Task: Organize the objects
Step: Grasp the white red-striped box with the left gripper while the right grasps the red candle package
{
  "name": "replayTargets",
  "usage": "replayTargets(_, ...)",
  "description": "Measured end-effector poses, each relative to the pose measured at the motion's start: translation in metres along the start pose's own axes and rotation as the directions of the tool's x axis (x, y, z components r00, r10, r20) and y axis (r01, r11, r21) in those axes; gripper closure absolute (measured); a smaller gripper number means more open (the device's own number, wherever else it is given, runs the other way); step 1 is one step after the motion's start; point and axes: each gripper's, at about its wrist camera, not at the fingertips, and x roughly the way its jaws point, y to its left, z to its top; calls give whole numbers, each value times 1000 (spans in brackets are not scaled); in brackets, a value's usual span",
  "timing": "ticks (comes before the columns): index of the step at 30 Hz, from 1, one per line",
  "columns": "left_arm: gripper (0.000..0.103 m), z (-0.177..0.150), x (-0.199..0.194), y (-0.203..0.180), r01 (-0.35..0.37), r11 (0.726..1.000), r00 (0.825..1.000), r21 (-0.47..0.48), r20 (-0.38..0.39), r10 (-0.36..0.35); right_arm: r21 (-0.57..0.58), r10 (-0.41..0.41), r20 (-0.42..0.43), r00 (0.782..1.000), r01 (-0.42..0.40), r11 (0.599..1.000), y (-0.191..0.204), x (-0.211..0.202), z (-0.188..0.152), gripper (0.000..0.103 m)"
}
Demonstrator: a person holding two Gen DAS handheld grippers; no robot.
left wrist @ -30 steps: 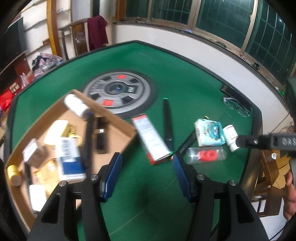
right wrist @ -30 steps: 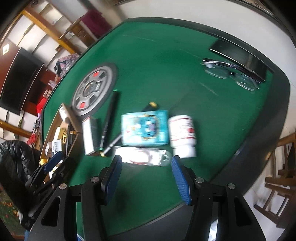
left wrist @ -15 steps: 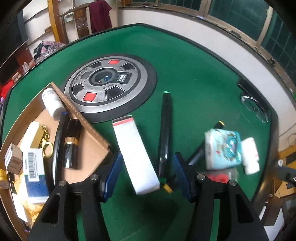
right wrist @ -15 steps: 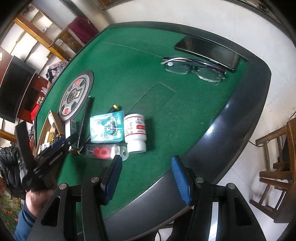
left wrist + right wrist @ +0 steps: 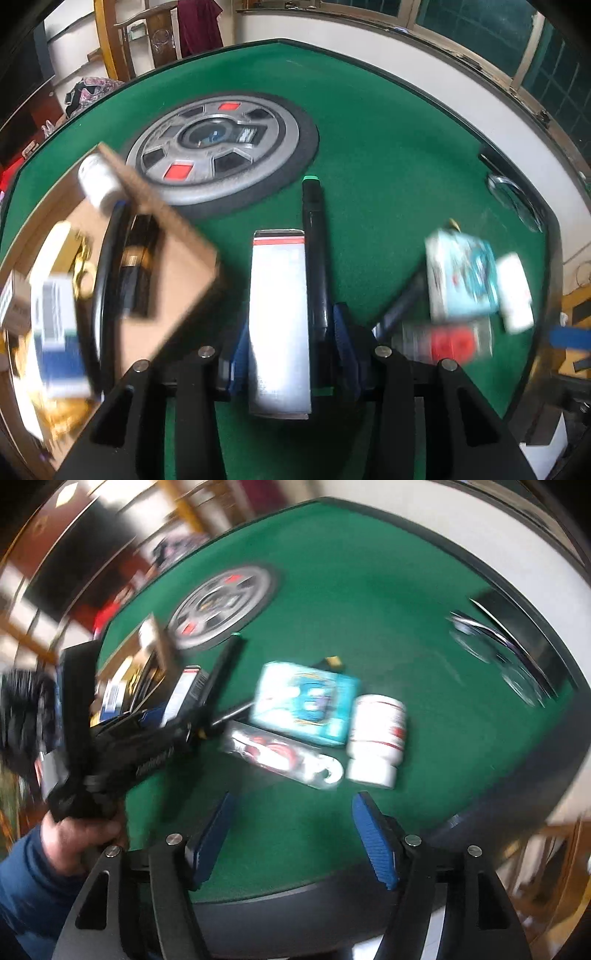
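The left gripper (image 5: 291, 354) points down at the green felt table (image 5: 388, 155), and its blue jaws are closing with two things between them: a long white rectangular box with a red stripe at its far end (image 5: 279, 317) and, touching it on the right, a long black pen with a green tip (image 5: 314, 251). I cannot tell if the pads already press on them. To the left stands an open brown cardboard box (image 5: 173, 258) with small items inside. Far behind is a grey round disc with red marks (image 5: 221, 147).

The right gripper (image 5: 293, 834) hangs above the near table edge, jaws apart and opening, with nothing between them. Just beyond it lie a clear flat packet with red rings (image 5: 284, 755), a light blue printed box (image 5: 306, 703) and a white plastic bottle (image 5: 376, 734).
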Motion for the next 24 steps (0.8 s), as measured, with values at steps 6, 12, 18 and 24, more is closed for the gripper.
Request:
replayTargets(6,62,-50,-28,8,24,1000,1000,10,-6,-24,-89,-68,1,998,68,994,14,27,23,28)
replayTargets(12,61,-71,-40,21,32,999,999,-10,-15,-32,-83,-35,-55,998,30,996,13,51,28,25)
replayTargets(18,61,-84,-47,33,39,999,999,-26,-25,-40,-188,30,-136,990,-56,981,36,54,-2,26)
replayTargets(24,53,-81,-52,41,69,996,997,-56,-29,-71,-240,-73,-78,994,52,969,43,52,1,26)
